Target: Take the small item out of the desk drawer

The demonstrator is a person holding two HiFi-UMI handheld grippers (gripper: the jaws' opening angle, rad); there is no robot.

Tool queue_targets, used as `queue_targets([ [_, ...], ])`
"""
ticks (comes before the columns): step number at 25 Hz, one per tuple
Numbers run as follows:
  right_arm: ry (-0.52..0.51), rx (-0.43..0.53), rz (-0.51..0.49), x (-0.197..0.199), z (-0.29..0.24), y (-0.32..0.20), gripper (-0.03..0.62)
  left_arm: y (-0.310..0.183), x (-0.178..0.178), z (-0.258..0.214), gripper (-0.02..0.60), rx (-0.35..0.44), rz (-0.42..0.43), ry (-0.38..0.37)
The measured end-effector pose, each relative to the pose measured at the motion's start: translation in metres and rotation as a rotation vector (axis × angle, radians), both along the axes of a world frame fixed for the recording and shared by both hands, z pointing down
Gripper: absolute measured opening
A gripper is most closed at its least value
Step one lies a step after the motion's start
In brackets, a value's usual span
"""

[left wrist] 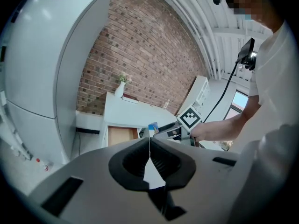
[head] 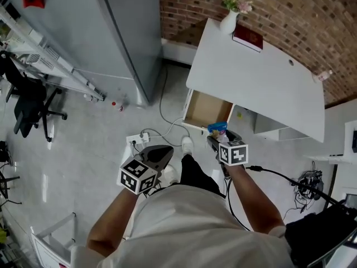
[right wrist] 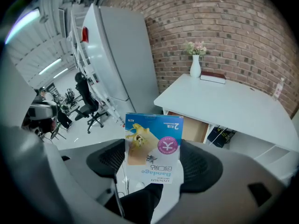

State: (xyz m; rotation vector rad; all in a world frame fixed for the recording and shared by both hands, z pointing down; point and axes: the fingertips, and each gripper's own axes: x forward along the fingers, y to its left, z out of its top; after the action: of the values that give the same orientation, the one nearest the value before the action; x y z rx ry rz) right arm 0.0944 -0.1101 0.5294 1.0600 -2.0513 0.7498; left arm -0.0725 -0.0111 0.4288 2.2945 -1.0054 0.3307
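The right gripper (right wrist: 154, 161) clamps a small bandage box (right wrist: 153, 143) just in front of the desk's (head: 262, 77) open drawer (head: 207, 109). The left gripper (left wrist: 149, 158), jaws together and empty, sits farther from the desk. A vase (head: 228, 21) and a book (head: 247, 38) stand at the desk's back.

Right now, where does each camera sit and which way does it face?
Head view: on the head, steeply down at desk, open drawer, floor; shows torso, arms, left gripper, right gripper.
Left gripper view: on that gripper, over shut jaws toward desk and brick wall; shows right arm, torso.
Right gripper view: on that gripper, past the box it clamps, toward desk; shows a trouser leg.
Shared: all show desk and drawer.
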Motion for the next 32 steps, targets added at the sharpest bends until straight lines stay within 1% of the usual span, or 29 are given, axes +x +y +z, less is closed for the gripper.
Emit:
queue_targets([
  [3,-0.005,0.02,-0.007,0.001,-0.023,0.018,0.36,0.003,-0.004,-0.006,0.025,0.017,0.001,-0.002],
  [9,-0.019,0.046,-0.045,-0.003,-0.066,0.054,0.36,0.015,-0.013,-0.017,0.025,0.023,-0.012,-0.013],
  [15,-0.052,0.063,-0.085,-0.015,-0.088,0.082,0.36,0.033,-0.02,-0.013,0.025,0.001,-0.013,-0.028],
  [18,-0.065,0.074,-0.099,-0.019,-0.095,0.091,0.36,0.038,-0.02,-0.011,0.025,-0.009,-0.002,-0.037],
  [24,-0.065,0.077,-0.086,-0.014,-0.096,0.104,0.36,0.042,-0.015,-0.012,0.025,-0.002,0.021,-0.042],
  [32,-0.079,0.087,-0.068,-0.006,-0.101,0.11,0.36,0.048,-0.008,-0.013,0.025,0.005,0.049,-0.069],
])
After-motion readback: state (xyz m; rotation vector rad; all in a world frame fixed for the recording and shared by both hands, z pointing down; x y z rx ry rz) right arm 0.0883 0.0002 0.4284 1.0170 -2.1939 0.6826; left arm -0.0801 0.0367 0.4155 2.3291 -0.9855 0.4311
